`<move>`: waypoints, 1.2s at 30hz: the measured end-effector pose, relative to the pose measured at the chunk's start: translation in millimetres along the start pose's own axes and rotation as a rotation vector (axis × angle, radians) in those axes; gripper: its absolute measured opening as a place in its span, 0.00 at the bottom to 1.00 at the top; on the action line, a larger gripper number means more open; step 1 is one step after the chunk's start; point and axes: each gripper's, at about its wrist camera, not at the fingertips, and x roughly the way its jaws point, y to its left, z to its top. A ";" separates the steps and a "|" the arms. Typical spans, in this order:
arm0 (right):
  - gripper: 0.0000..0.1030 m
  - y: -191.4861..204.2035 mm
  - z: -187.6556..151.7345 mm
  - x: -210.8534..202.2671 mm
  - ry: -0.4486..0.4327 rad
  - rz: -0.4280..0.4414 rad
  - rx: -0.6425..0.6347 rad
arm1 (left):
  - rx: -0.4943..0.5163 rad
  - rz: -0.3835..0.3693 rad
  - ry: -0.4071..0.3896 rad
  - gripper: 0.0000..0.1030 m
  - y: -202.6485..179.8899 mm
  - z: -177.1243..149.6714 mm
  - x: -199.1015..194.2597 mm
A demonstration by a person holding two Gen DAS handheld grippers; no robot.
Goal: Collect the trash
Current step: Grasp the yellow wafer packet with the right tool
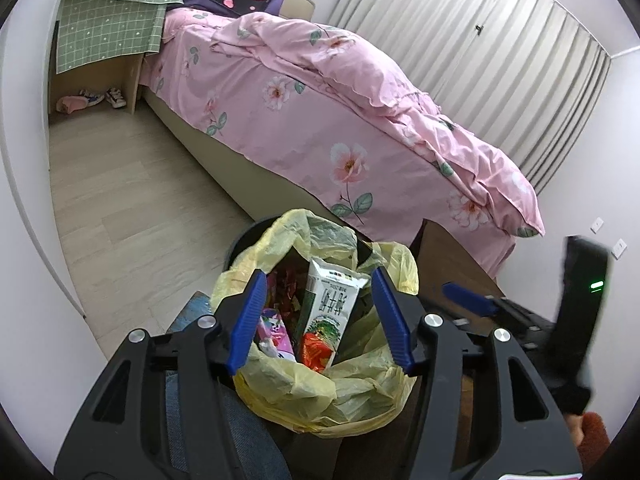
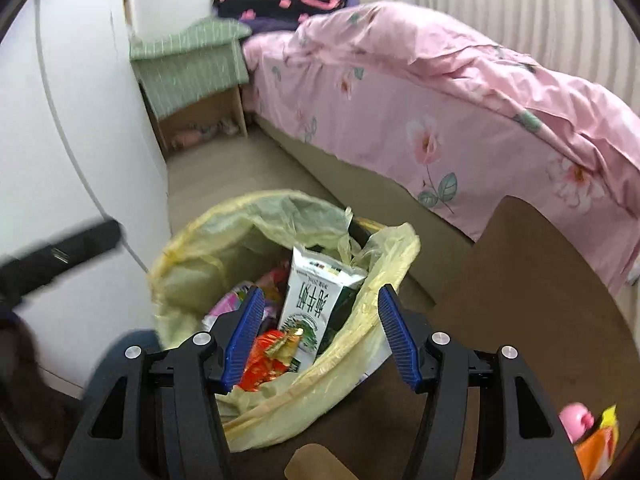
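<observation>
A black bin lined with a yellow bag [image 1: 280, 232] [image 2: 192, 248] stands on the floor beside the bed. Inside it are a white-and-green milk carton [image 1: 332, 300] [image 2: 308, 304], a pink packet [image 1: 276, 336] and red wrappers [image 1: 318, 354] [image 2: 264, 364]. My left gripper [image 1: 319, 274] hovers over the bin mouth, open, with nothing between its blue pads. My right gripper [image 2: 320, 291] hangs over the same bin, open and empty too. In the left wrist view the right gripper [image 1: 468, 298] shows at the right edge. The left gripper's black body [image 2: 60, 256] shows at the left of the right wrist view.
A bed with a pink floral duvet [image 1: 360, 120] fills the right and back. A nightstand under green cloth [image 1: 108, 36] has shoes [image 1: 114, 98] beneath it. A brown tabletop [image 2: 540, 280] lies at the right, with a pink toy [image 2: 576, 420] and orange packet [image 2: 600, 448] near its edge.
</observation>
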 end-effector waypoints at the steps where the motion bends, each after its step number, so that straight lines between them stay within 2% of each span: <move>1: 0.54 -7.6 -3.0 -15.6 -0.036 -0.016 0.025 | 0.006 -0.006 0.003 0.50 -2.5 -0.9 1.1; 8: 0.54 -52.4 -32.0 -108.1 -0.238 -0.198 0.108 | 0.115 -0.094 0.021 0.53 -47.7 -14.6 6.3; 13: 0.58 -103.4 -73.7 -156.3 -0.236 -0.238 0.246 | 0.250 -0.221 0.071 0.57 -105.5 -36.5 14.0; 17: 0.58 -138.0 -113.0 -188.3 -0.182 -0.375 0.276 | 0.380 -0.349 0.197 0.57 -163.4 -70.1 30.6; 20: 0.58 -158.8 -139.9 -210.9 -0.168 -0.479 0.307 | 0.474 -0.403 0.265 0.57 -203.5 -98.6 41.6; 23: 0.58 -173.7 -164.2 -231.4 -0.175 -0.525 0.348 | 0.569 -0.412 0.283 0.57 -238.9 -122.4 49.9; 26: 0.58 -180.9 -183.1 -244.7 -0.188 -0.551 0.365 | 0.653 -0.462 0.279 0.57 -269.0 -137.7 52.9; 28: 0.58 -185.2 -193.8 -252.4 -0.198 -0.559 0.376 | 0.760 -0.473 0.296 0.61 -289.7 -153.2 56.8; 30: 0.58 -189.1 -204.8 -258.8 -0.210 -0.540 0.398 | 0.853 -0.439 0.320 0.61 -300.3 -169.5 65.7; 32: 0.58 -188.5 -212.7 -263.8 -0.217 -0.532 0.404 | 0.903 -0.384 0.335 0.60 -303.4 -182.5 74.9; 33: 0.58 -187.8 -213.9 -263.5 -0.218 -0.532 0.402 | 0.908 -0.364 0.347 0.58 -302.0 -184.3 78.6; 34: 0.58 -186.3 -215.8 -263.7 -0.217 -0.536 0.395 | 0.893 -0.352 0.358 0.47 -299.2 -185.3 80.4; 36: 0.58 -182.7 -216.9 -261.5 -0.213 -0.544 0.376 | 0.837 -0.366 0.380 0.36 -291.8 -180.9 79.9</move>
